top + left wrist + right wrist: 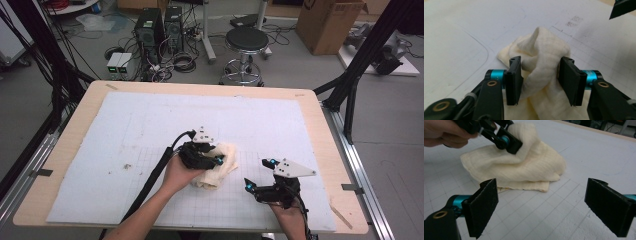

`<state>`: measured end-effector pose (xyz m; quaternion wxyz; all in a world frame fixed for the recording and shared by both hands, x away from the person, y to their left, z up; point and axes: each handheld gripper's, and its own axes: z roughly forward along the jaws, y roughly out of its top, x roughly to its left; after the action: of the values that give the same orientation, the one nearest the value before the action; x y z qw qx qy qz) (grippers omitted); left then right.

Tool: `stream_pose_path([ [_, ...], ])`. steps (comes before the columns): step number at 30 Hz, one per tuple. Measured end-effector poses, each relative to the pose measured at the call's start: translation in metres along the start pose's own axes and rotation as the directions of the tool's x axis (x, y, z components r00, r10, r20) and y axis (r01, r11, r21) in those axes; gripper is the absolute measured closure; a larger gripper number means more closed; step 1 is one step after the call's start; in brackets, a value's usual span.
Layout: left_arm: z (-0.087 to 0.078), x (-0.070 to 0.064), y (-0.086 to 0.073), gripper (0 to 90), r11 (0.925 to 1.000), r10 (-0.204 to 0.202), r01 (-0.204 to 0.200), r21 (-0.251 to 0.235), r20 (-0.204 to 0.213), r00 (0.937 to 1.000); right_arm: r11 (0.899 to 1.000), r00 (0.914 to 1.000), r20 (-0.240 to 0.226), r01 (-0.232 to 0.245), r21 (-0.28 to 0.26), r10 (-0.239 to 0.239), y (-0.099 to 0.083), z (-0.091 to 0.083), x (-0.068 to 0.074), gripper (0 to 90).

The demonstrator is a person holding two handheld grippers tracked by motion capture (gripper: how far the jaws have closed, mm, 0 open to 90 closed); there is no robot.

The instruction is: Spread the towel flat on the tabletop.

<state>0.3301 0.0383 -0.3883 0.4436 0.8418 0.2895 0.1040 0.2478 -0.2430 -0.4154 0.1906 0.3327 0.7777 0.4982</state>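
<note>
Jaws of the left gripper (539, 75) are closed onto a raised fold of the cream cloth (544, 50), pinching it w/ fabric bunched between the pads; in the high view that gripper (202, 155) sits on top of the cloth (222, 167), hand wrapped round its body. Probably gripped at a high ridge so the fold can be lifted or pulled open w/o dragging the whole pile. Jaws of the right gripper (541, 207) are spread wide, nothing between them, aimed at the cloth's near edge (524, 185); it hovers near the cloth but apart from it, likely lined up to take a second corner or hem.

Cloth lies crumpled, approx centre-front of the white mat (150, 130), resting on the gridded part. In the right gripper view a lower layer pokes out at the front as a flat edge, prob. the easiest bit to catch.

Room: plenty of bare mat to the left, behind, and to the right of the cloth; surface edge (200, 89) is well away at the back. Front edge is nearer, by the right gripper (272, 182), so spreading is better done away from the person. Left cable (155, 175) trails back along the forearm, clear of the cloth.
</note>
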Motion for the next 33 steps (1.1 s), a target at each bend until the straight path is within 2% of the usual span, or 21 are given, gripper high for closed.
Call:
stream_pose_path([
  [2,-0.009,0.002,0.001,49.5,0.9998,0.005,-0.005,-0.019,-0.009,0.9999,1.0,1.0,0.0,0.0,0.001,0.0,0.0,0.0,0.0,11.0],
  [4,-0.019,0.007,-0.001,47.3,0.9988,-0.015,0.014,-0.048,-0.011,0.9998,1.0,1.0,0.0,0.003,-0.004,-0.003,0.0,0.0,0.0,11.1],
  [9,-0.037,0.015,-0.007,43.2,0.9969,-0.027,0.025,-0.075,-0.023,0.9994,1.0,1.0,-0.005,0.001,0.007,-0.001,0.0,0.001,0.001,11.1],
  [13,-0.053,0.021,-0.019,43.6,0.9929,-0.051,0.048,-0.109,-0.031,0.9982,1.0,1.0,-0.008,0.001,0.011,-0.001,0.0,0.003,0.002,11.4],
  [15,-0.059,0.022,-0.03,46.3,0.9934,-0.053,0.049,-0.103,-0.034,0.998,1.0,0.9997,-0.025,0.003,0.021,-0.002,0.0,0.005,0.001,19.6],
  [17,-0.062,0.022,-0.039,48.0,0.9931,-0.058,0.055,-0.104,-0.021,0.9981,1.0,0.9997,-0.025,0.002,0.028,-0.001,0.0,0.006,0.0,20.4],
  [18,-0.063,0.021,-0.05,52.0,0.9947,-0.053,0.052,-0.088,-0.012,0.9985,0.999,0.9991,-0.042,0.0,0.032,0.002,0.001,0.01,-0.003,27.4],
  [19,-0.062,0.021,-0.055,55.7,0.9963,-0.045,0.045,-0.073,-0.002,0.999,0.999,0.9991,-0.043,-0.002,0.038,0.004,0.001,0.011,-0.004,28.9],
  [20,-0.062,0.021,-0.055,58.1,0.9963,-0.045,0.045,-0.073,-0.002,0.999,0.999,0.9991,-0.042,-0.008,0.043,0.01,0.002,0.013,-0.006,32.9],
  [21,-0.059,0.019,-0.059,58.1,0.9973,-0.047,0.048,-0.056,0.006,0.9989,0.999,0.9991,-0.042,-0.008,0.043,0.01,0.002,0.013,-0.006,32.9],
  [22,-0.056,0.018,-0.061,58.4,0.9988,-0.039,0.039,-0.029,0.015,0.9991,0.999,0.9986,-0.053,-0.002,0.042,0.004,0.003,0.016,-0.009,38.6],
  [23,-0.051,0.015,-0.063,59.6,0.9998,-0.018,0.018,0.0,0.026,0.9995,0.999,0.9976,-0.069,-0.009,0.044,0.012,0.004,0.018,-0.011,41.3],
  [24,-0.048,0.013,-0.064,61.0,1.0,-0.003,0.003,0.008,0.032,0.9995,0.999,0.9977,-0.068,-0.005,0.051,0.008,0.005,0.022,-0.012,44.3],
  [25,-0.044,0.011,-0.064,62.7,0.9999,0.001,-0.001,0.012,0.038,0.9993,0.997,0.9967,-0.081,0.017,0.079,-0.011,0.007,0.029,-0.011,52.4],
  [27,-0.038,0.01,-0.065,62.9,0.9996,-0.005,0.004,0.028,0.049,0.9988,0.996,0.9964,-0.08,0.033,0.087,-0.026,0.008,0.032,-0.011,53.9],
  [28,-0.033,0.01,-0.066,62.9,0.999,-0.009,0.007,0.044,0.051,0.9986,0.993,0.996,-0.083,0.043,0.105,-0.035,0.009,0.036,-0.01,56.5],
  [29,-0.031,0.011,-0.067,62.9,0.9984,-0.009,0.006,0.056,0.05,0.9987,0.989,0.994,-0.105,0.047,0.142,-0.032,0.01,0.046,-0.01,61.1],
  [30,-0.028,0.011,-0.068,62.9,0.9978,-0.017,0.014,0.065,0.046,0.9988,0.989,0.994,-0.105,0.047,0.142,-0.032,0.01,0.046,-0.01,61.1],
  [31,-0.024,0.012,-0.069,62.8,0.9965,-0.015,0.011,0.083,0.046,0.9988,0.983,0.9926,-0.113,0.063,0.174,-0.043,0.012,0.056,-0.01,64.3],
  [33,-0.021,0.012,-0.071,62.8,0.9951,-0.01,0.006,0.098,0.044,0.999,0.98,0.993,-0.109,0.067,0.185,-0.047,0.013,0.059,-0.01,65.6],
])
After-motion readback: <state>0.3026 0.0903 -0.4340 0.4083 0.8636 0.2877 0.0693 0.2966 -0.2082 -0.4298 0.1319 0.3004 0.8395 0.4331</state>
